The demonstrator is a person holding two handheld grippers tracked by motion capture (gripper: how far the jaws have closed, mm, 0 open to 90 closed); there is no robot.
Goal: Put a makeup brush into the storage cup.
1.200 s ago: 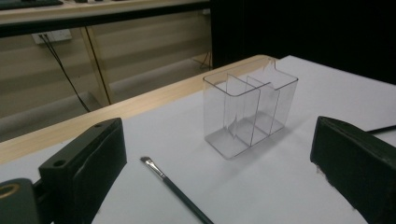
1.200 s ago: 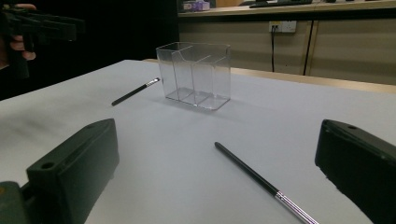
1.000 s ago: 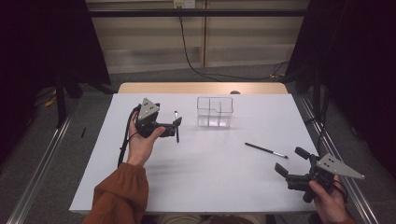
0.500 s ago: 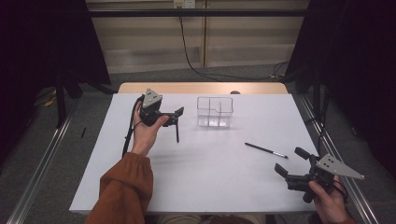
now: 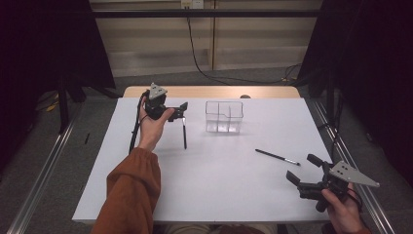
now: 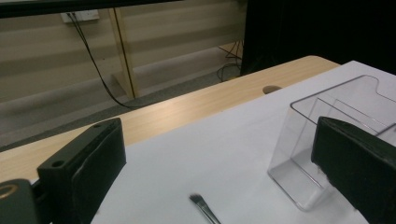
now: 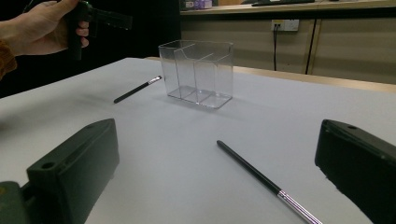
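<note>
1. Left tongs (image 5: 181,108) sit in the upper left-centre of the high view, lifted off the tabletop (image 5: 219,195), jaws spread wide and holding nothing
2. A black brush (image 5: 184,132) lies flat on the tabletop right below them, not touching; its tip (image 6: 198,201) pokes in at the bottom of the left gripper view
3. Clear divided box (image 5: 223,116) stands upright just right of centre, top of the sheet
4. Second brush (image 5: 277,156) lies lower right, well apart from the box
5. Right tongs (image 5: 301,171) at the lower right corner, released too, near that second brush but off it
</note>
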